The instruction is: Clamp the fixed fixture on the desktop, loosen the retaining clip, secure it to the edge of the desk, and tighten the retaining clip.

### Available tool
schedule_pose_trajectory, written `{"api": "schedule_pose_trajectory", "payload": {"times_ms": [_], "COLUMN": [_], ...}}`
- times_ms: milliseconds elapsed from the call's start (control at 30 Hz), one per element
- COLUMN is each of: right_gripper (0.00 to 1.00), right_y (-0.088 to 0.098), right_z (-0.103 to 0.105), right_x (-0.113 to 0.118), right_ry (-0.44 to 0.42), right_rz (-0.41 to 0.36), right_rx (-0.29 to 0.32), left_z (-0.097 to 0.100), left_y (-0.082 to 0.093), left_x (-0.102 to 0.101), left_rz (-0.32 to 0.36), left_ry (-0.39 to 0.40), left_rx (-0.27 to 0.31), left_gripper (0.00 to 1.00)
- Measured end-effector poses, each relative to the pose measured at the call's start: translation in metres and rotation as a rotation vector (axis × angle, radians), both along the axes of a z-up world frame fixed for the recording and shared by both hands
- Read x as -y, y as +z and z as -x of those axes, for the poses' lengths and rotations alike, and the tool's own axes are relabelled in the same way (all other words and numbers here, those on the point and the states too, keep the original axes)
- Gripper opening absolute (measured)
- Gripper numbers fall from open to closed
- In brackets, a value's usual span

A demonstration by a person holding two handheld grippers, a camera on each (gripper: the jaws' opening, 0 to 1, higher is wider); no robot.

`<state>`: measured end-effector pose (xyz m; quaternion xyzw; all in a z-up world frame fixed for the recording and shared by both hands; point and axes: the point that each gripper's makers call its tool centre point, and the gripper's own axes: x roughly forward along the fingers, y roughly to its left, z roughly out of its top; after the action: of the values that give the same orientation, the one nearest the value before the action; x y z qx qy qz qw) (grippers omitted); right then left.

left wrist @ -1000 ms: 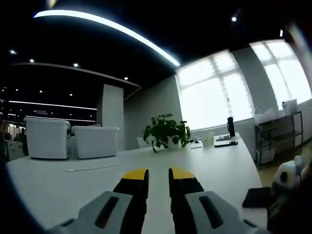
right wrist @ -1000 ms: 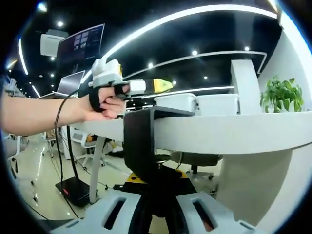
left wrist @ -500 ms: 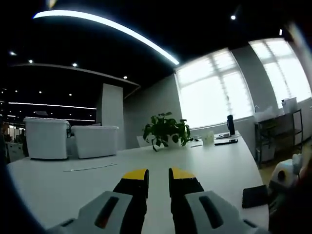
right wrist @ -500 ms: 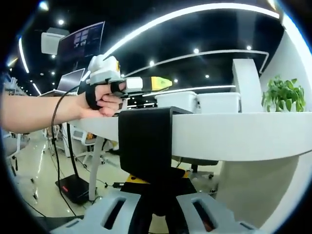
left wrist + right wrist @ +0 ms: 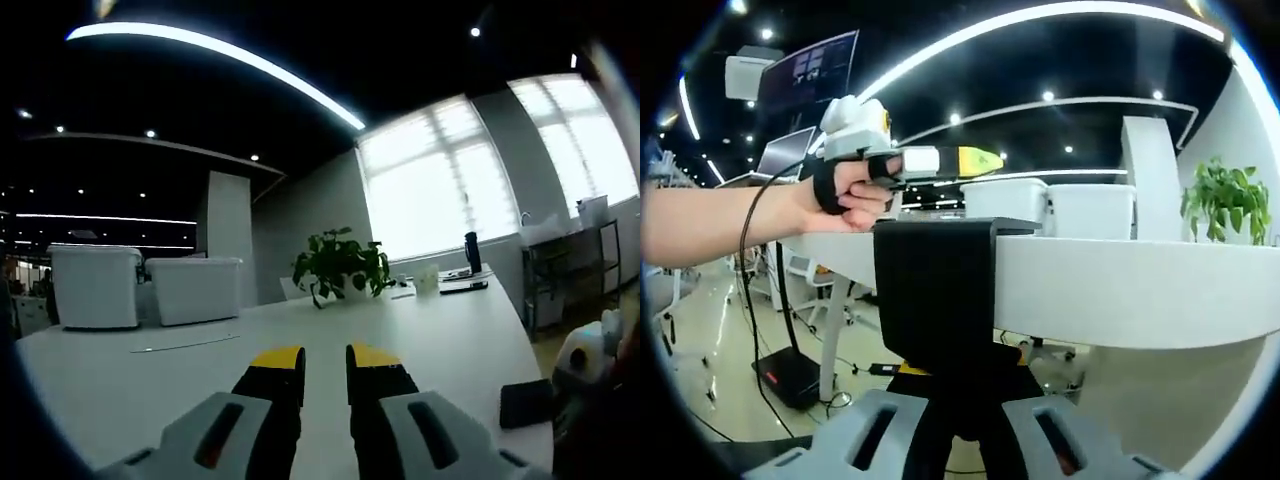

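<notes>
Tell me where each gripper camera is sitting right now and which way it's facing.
Left gripper view: above the white desk, looking along it toward the potted plant and windows; own jaws nearly together, holding nothing.
Right gripper view: below the desk edge, facing the black clamp fixture hooked over it; own jaws beneath it, left gripper and hand above.
Shared: desk, plant, fixture.

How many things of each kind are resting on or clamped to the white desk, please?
Black clamp fixture: 1
Potted plant: 1
White bins: 2
Dark bottle: 1
Total: 5
</notes>
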<state>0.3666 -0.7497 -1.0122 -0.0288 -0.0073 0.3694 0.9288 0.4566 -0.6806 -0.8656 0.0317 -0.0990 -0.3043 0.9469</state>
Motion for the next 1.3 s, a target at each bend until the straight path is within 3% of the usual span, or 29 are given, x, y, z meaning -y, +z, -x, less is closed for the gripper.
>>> {"api": "schedule_pose_trajectory", "payload": {"times_ms": [200,367,400,500,567,667,733,800,900,1000,1133,1300], "right_gripper": [0.04,0.04,0.04,0.04,0.04,0.04,0.04,0.04,0.05,0.05,0.05,0.05], "right_y": [0.000,-0.001,-0.001,-0.001,-0.001,-0.001,-0.001,-0.002,-0.002,-0.002,-0.002,-0.001], "right_z": [0.002,0.004,0.006,0.005,0.005,0.008,0.009,0.006,0.005,0.004,0.003,0.003], "right_x": [0.000,0.001,0.001,0.002,0.003,0.004,0.004,0.003,0.003,0.003,0.003,0.005], "right_ry": [-0.015,-0.018,-0.021,-0.030,-0.031,-0.024,-0.027,-0.026,-0.027,-0.030,-0.036,-0.056], "right_rz": [0.010,0.009,0.013,0.019,0.020,0.014,0.021,0.020,0.015,0.020,0.034,0.051], "right_rx": [0.020,0.001,0.004,0.003,-0.002,-0.001,0.009,0.007,0.001,0.006,0.020,0.039], "left_z": [0.001,0.006,0.012,0.035,0.045,0.074,0.103,0.133,0.170,0.192,0.202,0.197], "left_y": [0.000,-0.001,-0.002,0.023,0.024,0.033,0.041,0.043,0.030,0.010,-0.012,-0.034], "left_x": [0.000,0.004,0.010,0.022,0.018,0.019,0.022,0.026,0.034,0.042,0.047,0.059], "left_rz": [0.001,-0.021,0.004,0.225,0.227,0.248,0.254,0.288,0.269,0.242,0.257,0.228], "left_ry": [0.000,0.005,-0.028,-0.167,-0.159,-0.153,-0.162,-0.192,-0.203,-0.204,-0.204,-0.217], "left_rx": [0.000,0.003,-0.036,-0.051,-0.045,0.012,0.071,0.095,0.114,0.105,0.086,0.064], "left_gripper": [0.18,0.17,0.17,0.15,0.15,0.15,0.15,0.15,0.15,0.15,0.15,0.15]}}
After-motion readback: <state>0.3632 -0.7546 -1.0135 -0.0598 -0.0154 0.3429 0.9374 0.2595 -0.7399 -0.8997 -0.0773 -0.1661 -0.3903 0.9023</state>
